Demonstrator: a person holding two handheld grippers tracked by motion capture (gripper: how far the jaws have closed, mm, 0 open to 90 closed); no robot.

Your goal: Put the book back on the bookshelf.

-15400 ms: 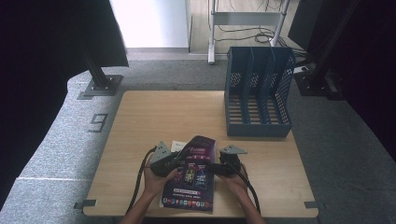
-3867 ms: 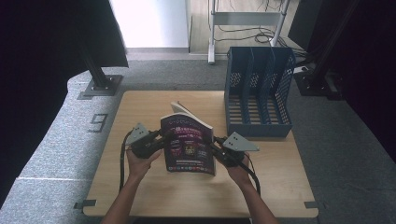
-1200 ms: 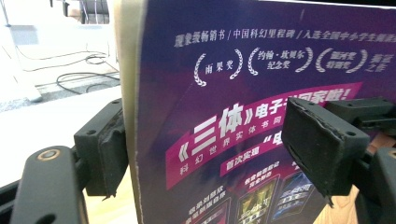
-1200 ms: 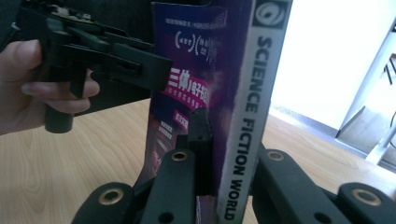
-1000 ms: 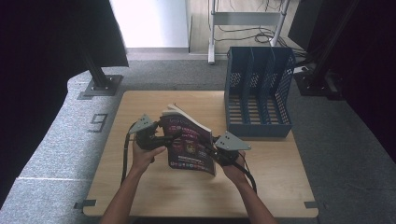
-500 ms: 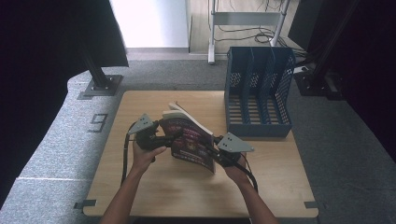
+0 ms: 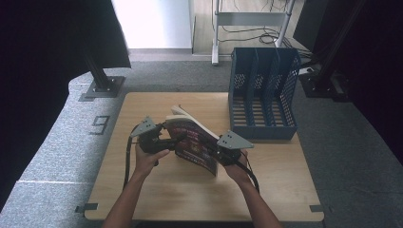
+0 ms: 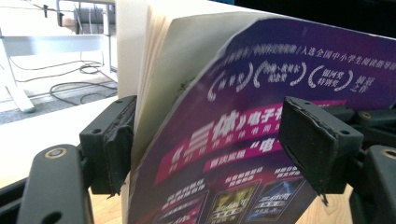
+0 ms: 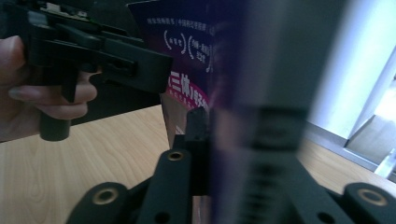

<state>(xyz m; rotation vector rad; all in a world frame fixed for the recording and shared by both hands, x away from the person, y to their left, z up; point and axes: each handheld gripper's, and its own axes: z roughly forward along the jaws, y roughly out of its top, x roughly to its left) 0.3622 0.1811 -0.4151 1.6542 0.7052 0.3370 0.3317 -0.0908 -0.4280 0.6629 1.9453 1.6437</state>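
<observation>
High view shows one purple book (image 7: 195, 142) held up over the table (image 7: 157, 190), tilted, between two grippers. On its left side, the left gripper (image 7: 164, 138) has its jaws spread wide around the book's edge. On its right side, the right gripper (image 7: 219, 153) pinches the book tight. One blue rack (image 7: 263, 95) stands behind.

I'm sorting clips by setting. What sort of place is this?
Probably an indoor recording or lab space: a small wooden table on grey carpet, dark curtains at the sides, a blue file rack, and cables on the floor behind.
</observation>
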